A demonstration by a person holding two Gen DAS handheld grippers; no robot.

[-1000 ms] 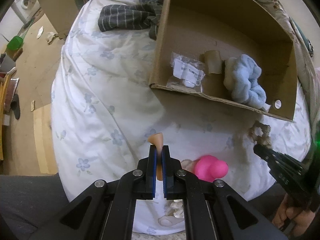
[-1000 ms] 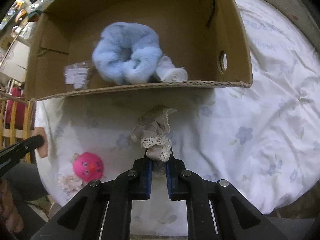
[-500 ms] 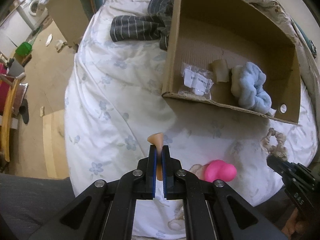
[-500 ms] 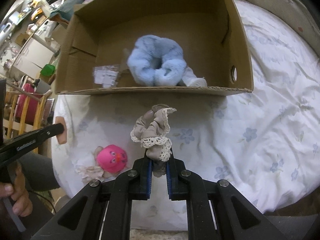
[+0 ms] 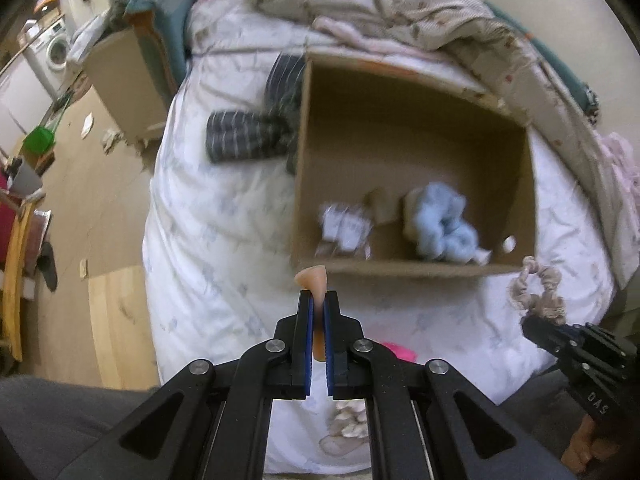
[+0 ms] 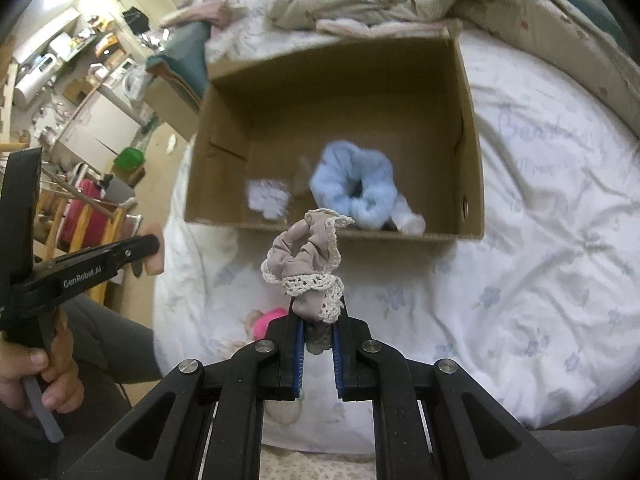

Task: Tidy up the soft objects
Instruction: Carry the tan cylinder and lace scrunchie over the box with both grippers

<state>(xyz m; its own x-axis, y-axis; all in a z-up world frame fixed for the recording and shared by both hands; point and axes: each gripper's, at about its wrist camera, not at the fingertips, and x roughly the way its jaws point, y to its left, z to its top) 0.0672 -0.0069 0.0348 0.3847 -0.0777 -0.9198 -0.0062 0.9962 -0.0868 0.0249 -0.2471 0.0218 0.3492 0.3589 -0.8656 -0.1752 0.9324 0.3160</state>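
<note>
While both hover before cardboard box [image 6: 472, 168], left claw [image 5: 319, 304] pinches peach sponge [image 5: 312, 278], right claw [image 6: 318, 322] clamps beige scrunchie [image 6: 306, 258].

A white bedsheet with pale blue flowers [image 5: 224, 216] covers the bed across the middle of the left wrist view, and a crumpled beige patterned blanket [image 5: 420, 20] lies along its top edge. In the upper left of that frame a white front-loading washing machine [image 5: 52, 54] stands beyond a plain brown cardboard carton [image 5: 128, 80] on the tan floor [image 5: 96, 208], with a bright green plastic container [image 5: 39, 138] at the left edge. In the right wrist view, a red bag [image 6: 86, 216] sits among yellow wooden chair rails [image 6: 82, 224] at the left.
</note>
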